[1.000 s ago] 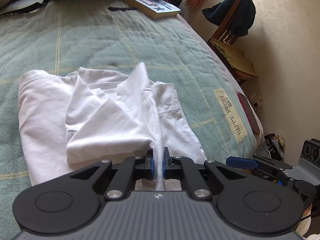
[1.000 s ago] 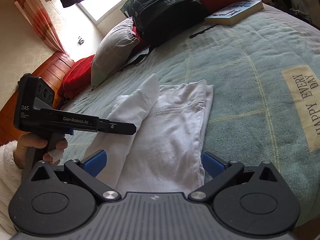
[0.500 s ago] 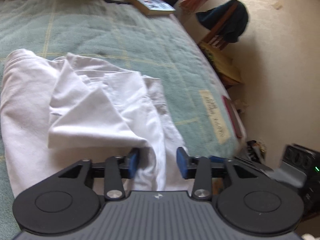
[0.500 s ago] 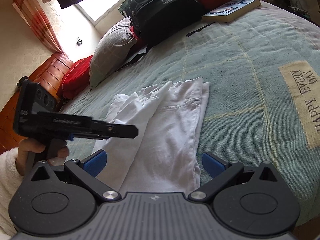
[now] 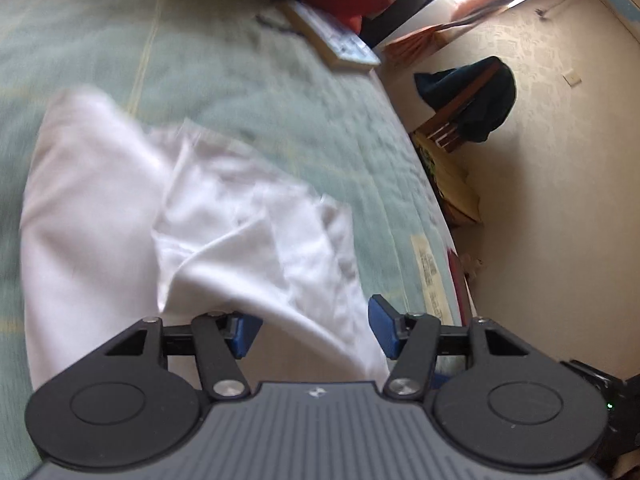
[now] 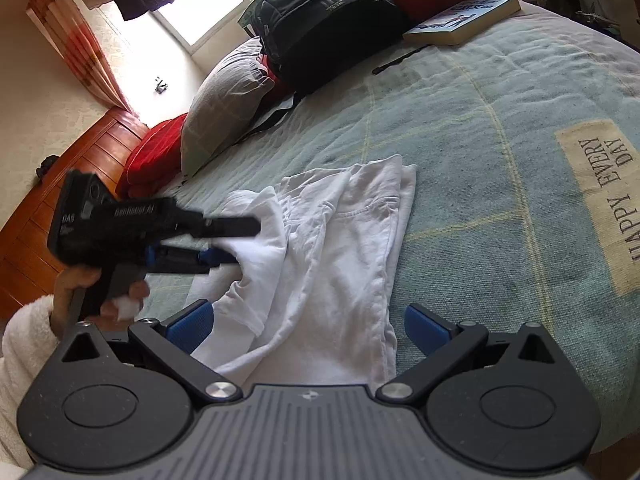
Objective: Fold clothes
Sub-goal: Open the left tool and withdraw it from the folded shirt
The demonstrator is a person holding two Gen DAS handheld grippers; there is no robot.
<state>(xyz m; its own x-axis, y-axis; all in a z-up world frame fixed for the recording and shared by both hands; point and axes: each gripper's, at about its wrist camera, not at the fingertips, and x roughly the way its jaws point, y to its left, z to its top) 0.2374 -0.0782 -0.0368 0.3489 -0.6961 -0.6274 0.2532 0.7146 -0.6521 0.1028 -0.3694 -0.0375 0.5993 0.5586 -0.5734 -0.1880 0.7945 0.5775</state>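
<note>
We see a white garment (image 6: 320,264) lying on the green blanket (image 6: 460,128), in the middle of the right wrist picture. It is partly folded, with one flap bunched up on its left side. In the left wrist picture the same cloth fills the left and middle, and it looks blurry.

Our left gripper (image 5: 314,330) is opening its jaws. The cloth lies under the gap between the blue pads (image 5: 244,332), but they do not pinch it. In the right wrist picture that gripper sits at the middle left, held by a hand (image 6: 100,292) in a fluffy white sleeve (image 6: 24,344).

Our right gripper (image 6: 308,326) stands wide apart at the near end of the cloth and holds nothing.

Farther up the bed are a book (image 6: 464,20), a black backpack (image 6: 328,16) and a grey pillow (image 6: 224,100).
</note>
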